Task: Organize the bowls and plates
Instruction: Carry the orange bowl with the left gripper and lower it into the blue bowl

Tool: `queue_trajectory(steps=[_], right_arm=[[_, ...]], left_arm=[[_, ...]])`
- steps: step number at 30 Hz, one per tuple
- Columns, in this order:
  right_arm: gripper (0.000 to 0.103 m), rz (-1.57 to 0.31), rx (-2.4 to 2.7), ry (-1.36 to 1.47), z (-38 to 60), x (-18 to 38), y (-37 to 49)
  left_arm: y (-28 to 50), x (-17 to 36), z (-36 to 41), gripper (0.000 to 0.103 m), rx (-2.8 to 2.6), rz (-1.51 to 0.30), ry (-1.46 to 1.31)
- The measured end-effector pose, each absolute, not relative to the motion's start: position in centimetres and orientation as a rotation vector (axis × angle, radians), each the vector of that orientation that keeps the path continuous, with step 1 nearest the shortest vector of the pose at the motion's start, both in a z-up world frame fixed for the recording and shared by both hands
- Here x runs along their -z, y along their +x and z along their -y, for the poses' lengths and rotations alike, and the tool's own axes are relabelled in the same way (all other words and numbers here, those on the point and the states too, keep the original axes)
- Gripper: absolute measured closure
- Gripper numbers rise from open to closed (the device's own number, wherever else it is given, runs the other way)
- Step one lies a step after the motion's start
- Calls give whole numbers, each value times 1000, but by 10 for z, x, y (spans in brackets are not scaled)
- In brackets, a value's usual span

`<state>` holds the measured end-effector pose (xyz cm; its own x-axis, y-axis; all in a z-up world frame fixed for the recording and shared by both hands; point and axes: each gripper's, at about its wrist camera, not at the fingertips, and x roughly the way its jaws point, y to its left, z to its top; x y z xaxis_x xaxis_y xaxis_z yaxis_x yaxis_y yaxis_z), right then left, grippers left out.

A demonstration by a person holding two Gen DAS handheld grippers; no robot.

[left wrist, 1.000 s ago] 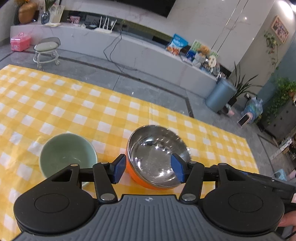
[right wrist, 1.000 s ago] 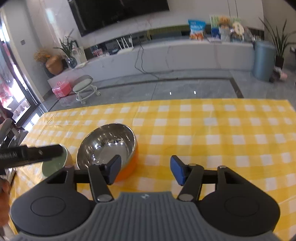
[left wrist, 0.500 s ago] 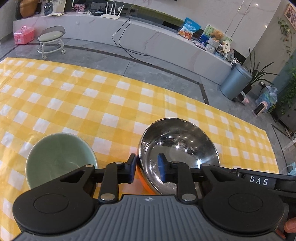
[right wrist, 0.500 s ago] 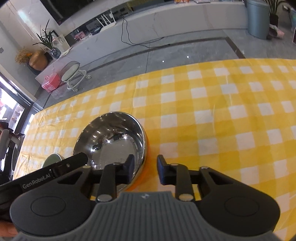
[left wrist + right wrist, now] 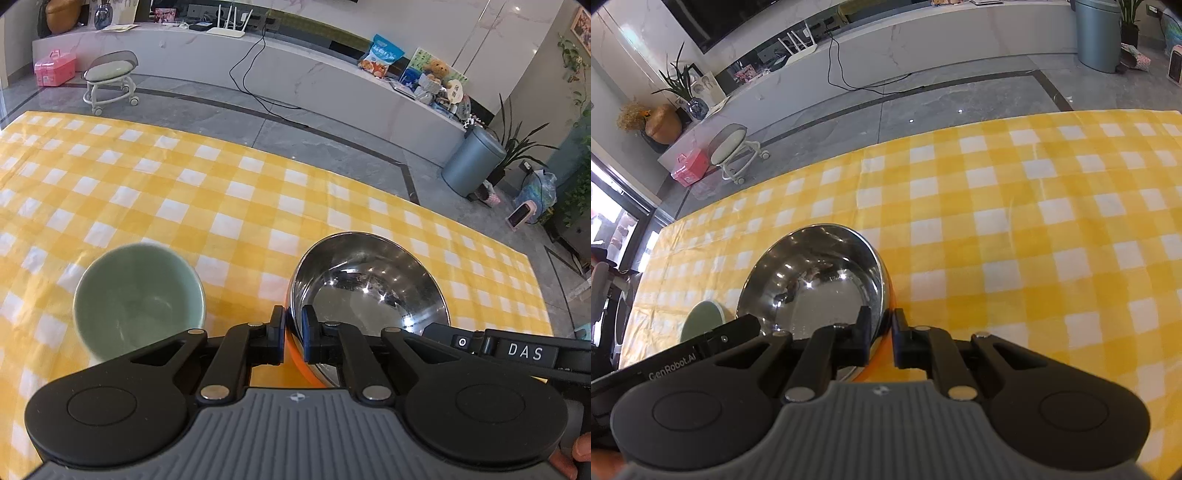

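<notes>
My left claw (image 5: 293, 332) grips the near left rim of the steel bowl (image 5: 369, 291): one pad sits outside against the orange outer wall, the other inside against the shiny metal, and its jaws have just been closing onto that rim. My right claw (image 5: 878, 334) grips the same bowl's rim on the opposite, right-hand side, again with one pad inside and one outside; its jaws too have just been closing on the rim. The bowl stands on the tabletop (image 5: 184, 192), which is covered by a yellow-and-white checked cloth, close to the near edge. A green bowl (image 5: 138, 299) stands on the cloth just beside the steel bowl, on its left, upright and apart from it. In the right wrist view the green bowl (image 5: 703, 319) shows only partly behind the left claw's arm.
</notes>
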<state>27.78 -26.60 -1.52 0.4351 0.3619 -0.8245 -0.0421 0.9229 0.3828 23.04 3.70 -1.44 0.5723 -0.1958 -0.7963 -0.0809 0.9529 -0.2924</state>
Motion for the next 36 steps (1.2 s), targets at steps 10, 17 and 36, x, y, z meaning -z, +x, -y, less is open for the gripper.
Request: queue_trajectory(steps=[10,17,36], right_arm=[[95,-1054,-283,324,303,-43,216],[95,-1069,-282,313,343,-72,160],[95,-1151,-233,349,403,-32,81]], left_arm=[[172,-39,-9,93,106,-951,-310],[128,-58,17,93,169,-993,-352],[85,-15,61,92,235,-1150,-343]])
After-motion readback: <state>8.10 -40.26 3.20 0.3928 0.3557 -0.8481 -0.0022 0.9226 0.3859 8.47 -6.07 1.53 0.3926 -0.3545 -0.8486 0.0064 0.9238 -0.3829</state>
